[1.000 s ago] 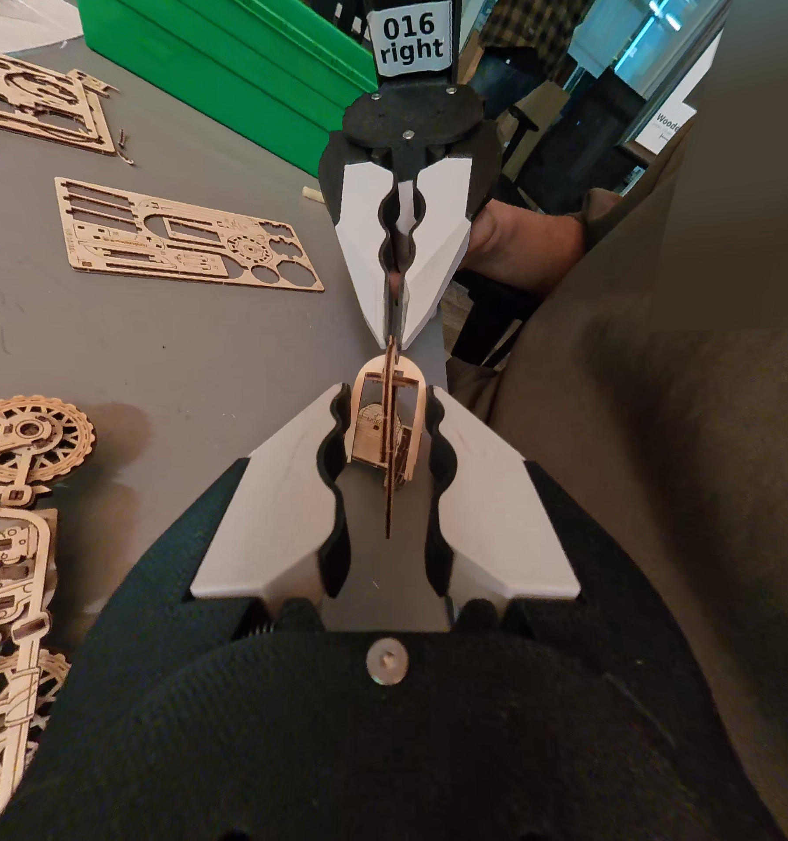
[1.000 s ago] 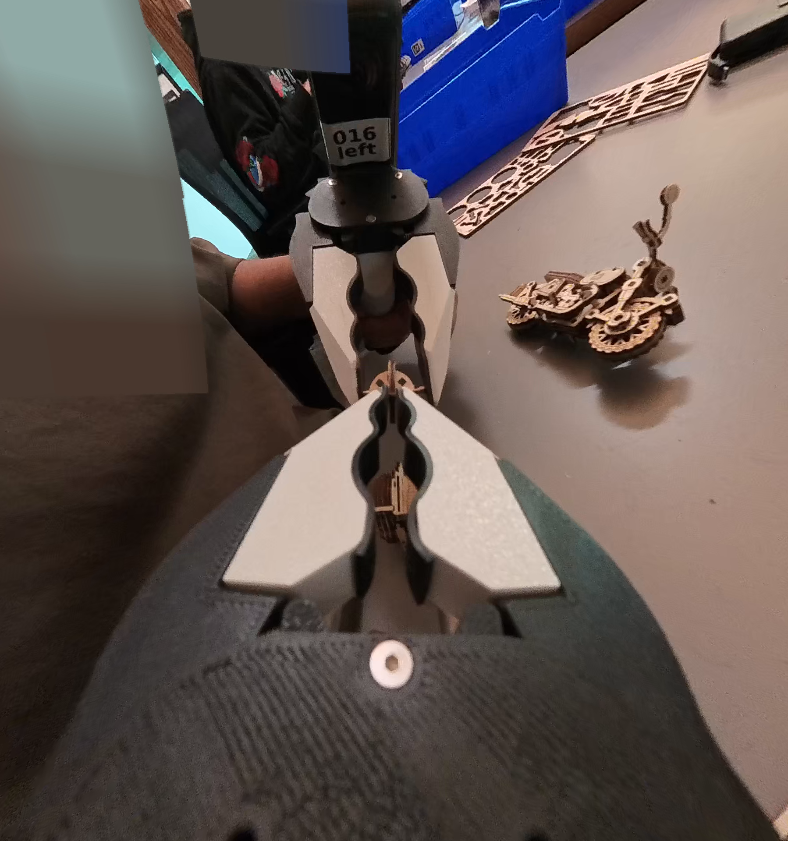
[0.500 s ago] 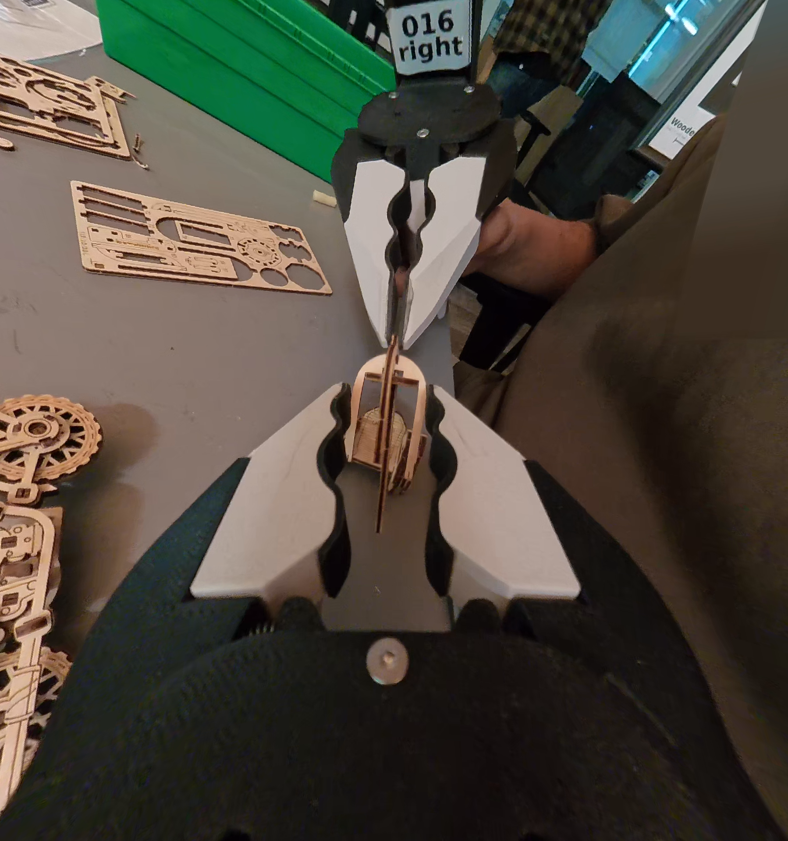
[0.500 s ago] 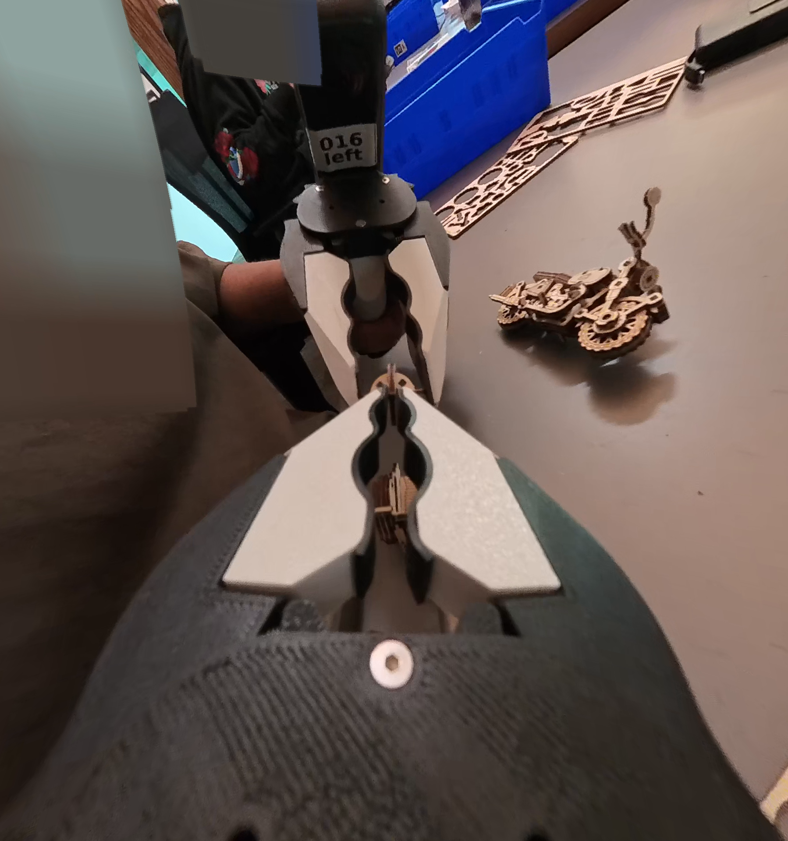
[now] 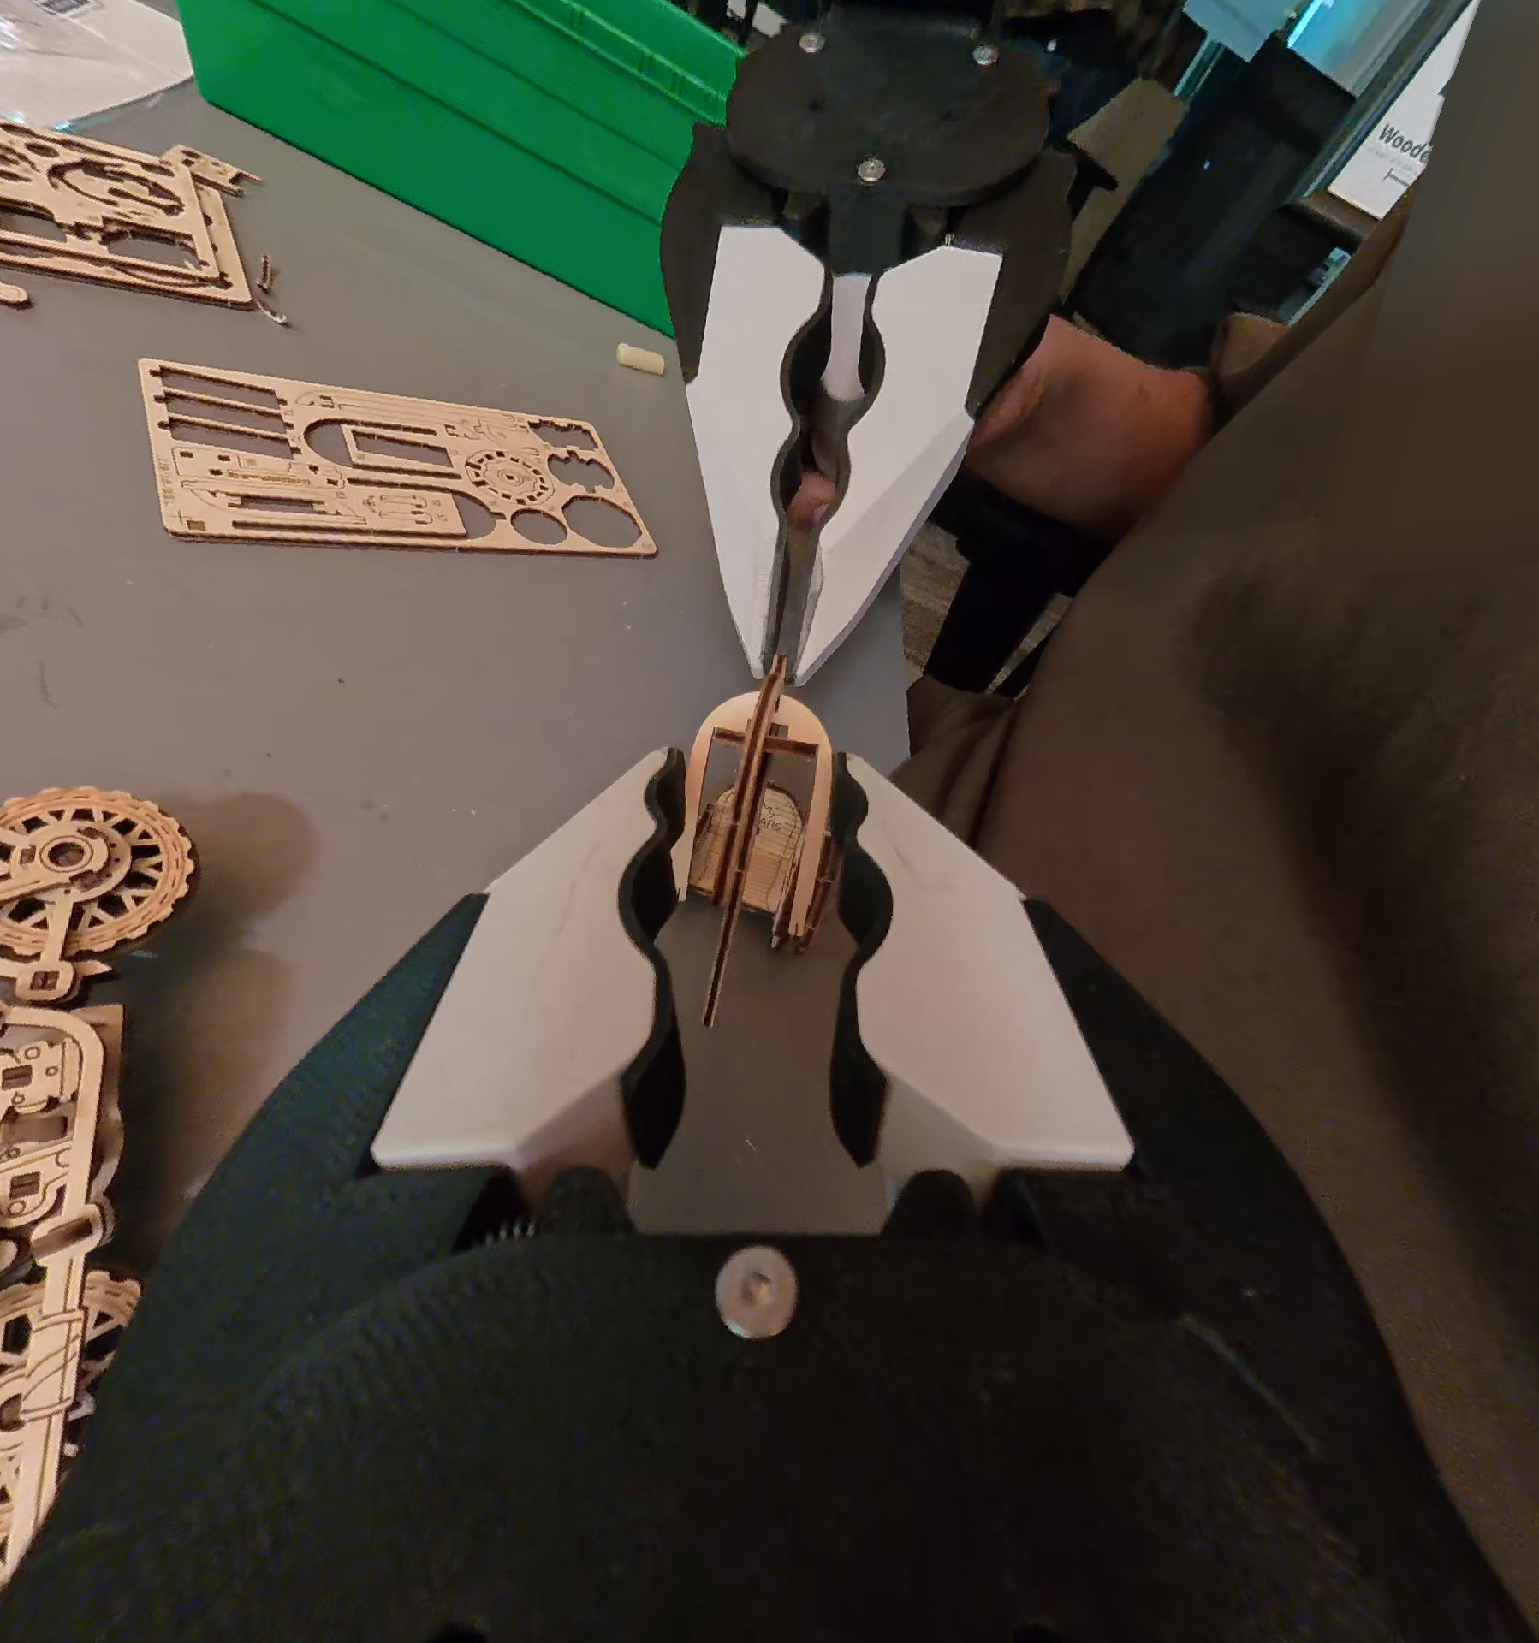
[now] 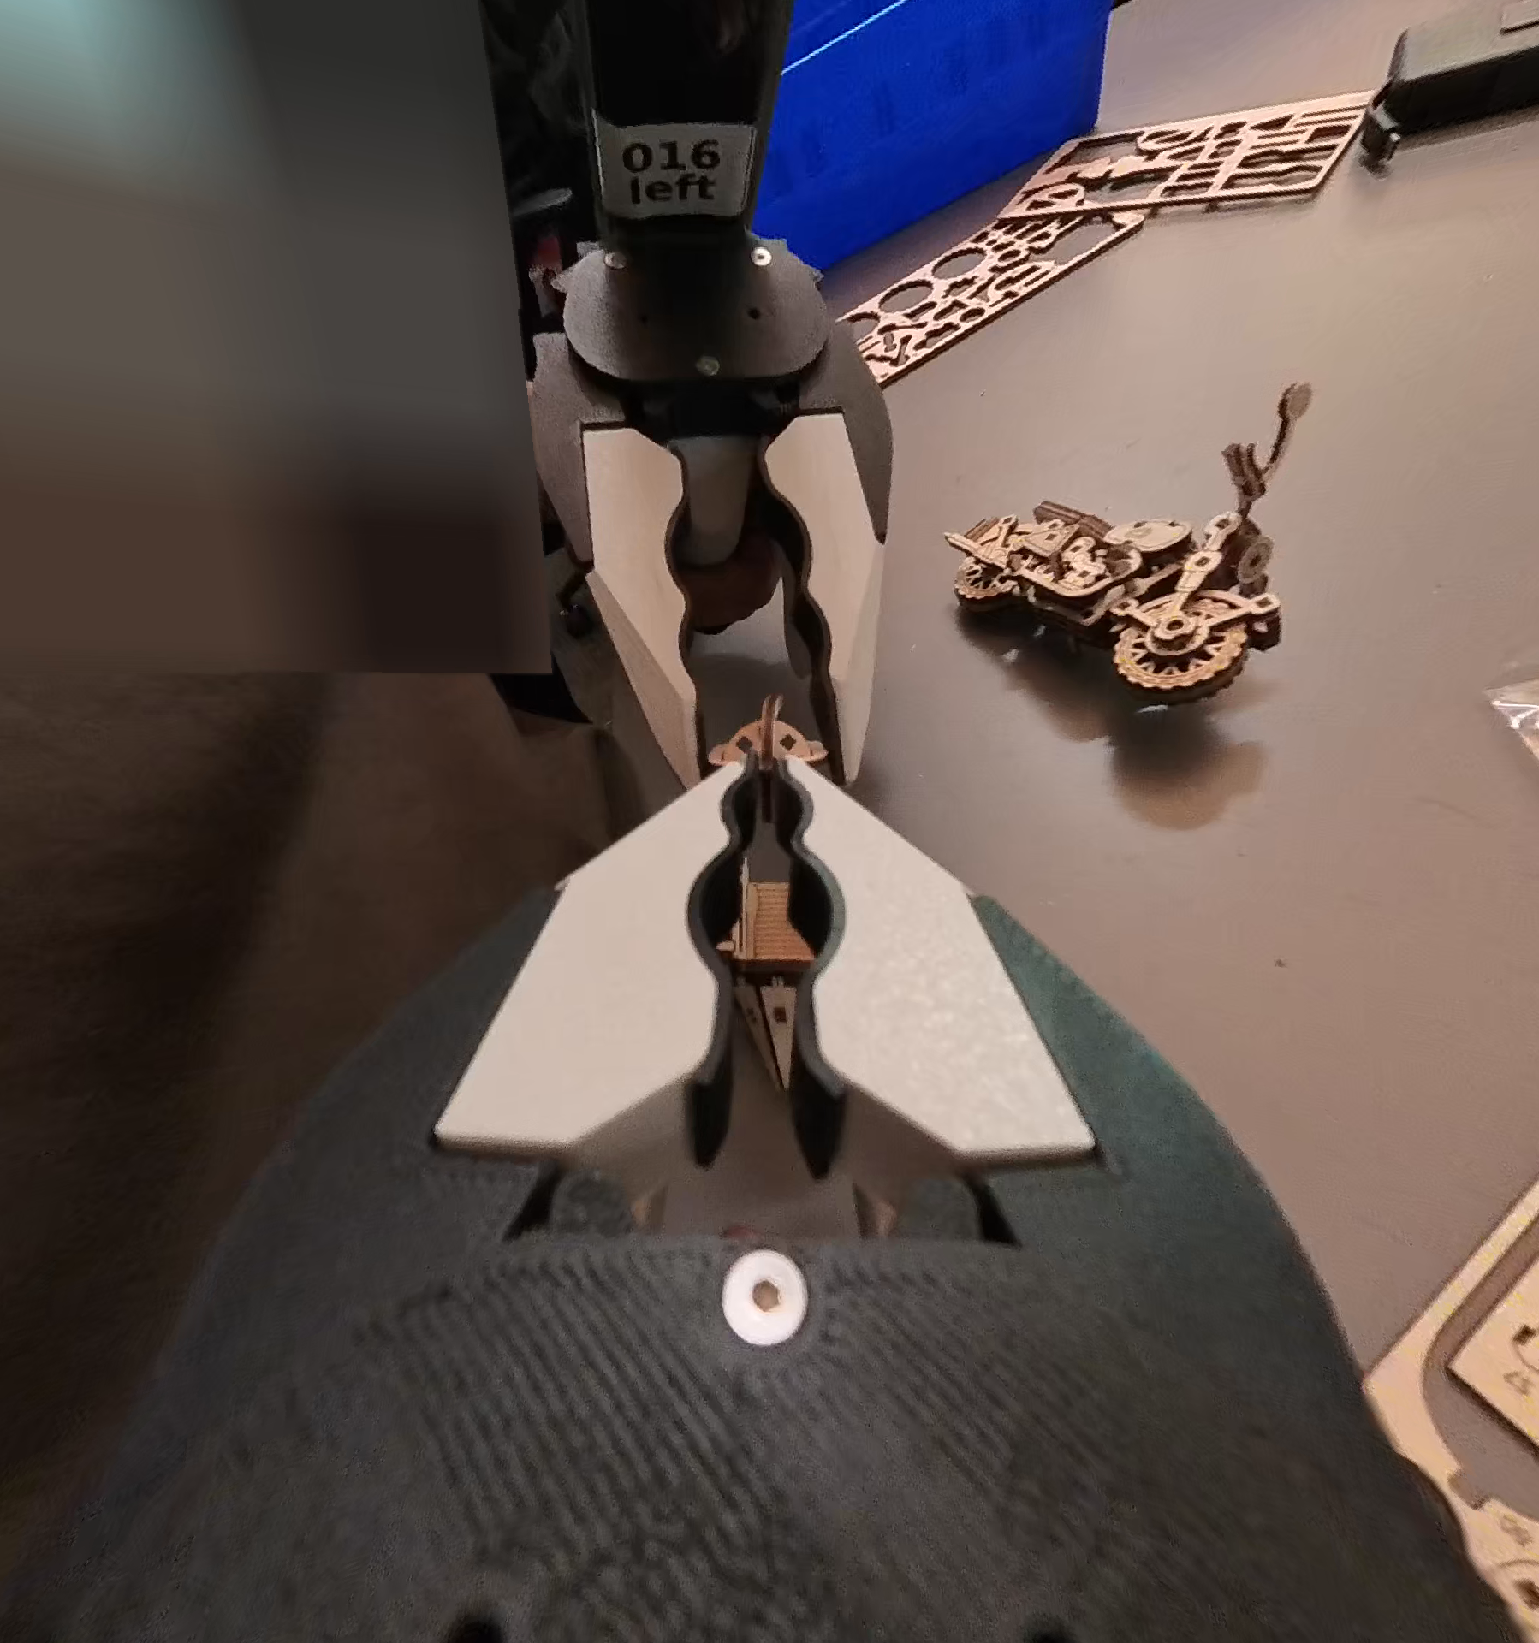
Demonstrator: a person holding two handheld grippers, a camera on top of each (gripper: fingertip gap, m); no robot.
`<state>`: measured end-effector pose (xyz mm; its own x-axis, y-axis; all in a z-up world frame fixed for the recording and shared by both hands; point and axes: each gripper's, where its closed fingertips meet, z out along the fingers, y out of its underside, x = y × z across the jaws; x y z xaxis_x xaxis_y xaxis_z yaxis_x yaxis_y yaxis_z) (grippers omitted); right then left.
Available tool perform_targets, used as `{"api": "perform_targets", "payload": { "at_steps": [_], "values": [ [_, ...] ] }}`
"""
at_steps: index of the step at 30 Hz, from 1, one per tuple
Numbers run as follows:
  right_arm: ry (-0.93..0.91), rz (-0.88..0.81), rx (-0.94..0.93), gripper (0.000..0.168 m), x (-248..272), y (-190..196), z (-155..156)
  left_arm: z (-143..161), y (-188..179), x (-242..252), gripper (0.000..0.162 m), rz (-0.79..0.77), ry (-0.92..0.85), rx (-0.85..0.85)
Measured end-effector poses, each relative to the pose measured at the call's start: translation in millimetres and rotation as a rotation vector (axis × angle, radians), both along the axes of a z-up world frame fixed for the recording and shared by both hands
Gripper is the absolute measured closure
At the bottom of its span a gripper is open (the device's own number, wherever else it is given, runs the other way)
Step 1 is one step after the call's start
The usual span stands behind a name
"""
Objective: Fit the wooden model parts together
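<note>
The two tools point at each other, tip to tip, above the edge of the grey worktop (image 5: 321, 676). A bare forearm (image 5: 1095, 436) shows behind the far one in the left wrist view.

The left hand-held gripper (image 5: 755, 782) is partly open. Its two white fingers (image 5: 570, 933) hold a small wooden model part (image 5: 761, 836) between them, one finger touching each side. This part has a round arch on top and a little curved block inside. It sits near the fingertips, above the worktop's edge.

A thin flat wooden piece (image 5: 739, 853) stands on its edge in the middle of the arch. It goes through the arch and sticks out toward the camera.

The right hand-held gripper (image 5: 779, 671) is squeezed almost closed. Its tips pinch the top end of the thin flat piece. In the right wrist view the same tool (image 6: 764, 773) shows the thin piece running back between its narrow fingers (image 6: 890, 960), with a small brown block (image 6: 770, 933) on it.

On the worktop to the left lie flat wooden sheets with cut-out holes (image 5: 392, 462) and a green box (image 5: 446, 116). A wooden wheel (image 5: 72, 871) lies at the left edge. A small wooden motorbike (image 6: 1131, 587) stands on the worktop in the right wrist view, near a blue box (image 6: 926, 116).
</note>
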<state>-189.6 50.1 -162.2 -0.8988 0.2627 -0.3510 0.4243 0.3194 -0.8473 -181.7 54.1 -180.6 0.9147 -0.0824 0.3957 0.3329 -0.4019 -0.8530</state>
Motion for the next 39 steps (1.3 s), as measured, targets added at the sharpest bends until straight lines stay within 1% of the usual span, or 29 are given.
{"api": "perform_targets", "payload": {
  "at_steps": [4,9,14,19,23,27,31,35,39],
  "values": [
    [0.009,0.028,0.027,0.168,3,0,4,4,0,2,0.131,-0.006,0.022,0.02],
    [0.036,0.05,0.095,0.167,4,-2,11,10,0,3,0.131,0.008,0.098,0.046],
    [0.011,0.112,0.169,0.167,2,-4,35,32,2,0,0.13,0.063,0.142,0.159],
    [0.028,0.17,0.278,0.167,-3,-12,61,61,-2,-7,0.131,0.16,0.147,0.295],
    [0.046,0.181,0.374,0.167,-5,-19,72,73,-8,-10,0.131,0.222,0.189,0.348],
    [0.06,0.17,0.423,0.167,-5,-26,80,81,-12,-10,0.131,0.249,0.209,0.39],
    [0.091,0.158,0.415,0.163,-8,-33,88,91,-19,-12,0.131,0.262,0.173,0.438],
    [0.148,0.16,0.35,0.149,-13,-37,100,103,-26,-14,0.131,0.273,0.13,0.497],
    [0.321,0.156,0.198,0.147,-20,-36,121,112,-33,-19,0.131,0.282,0.073,0.541]
  ]
}}
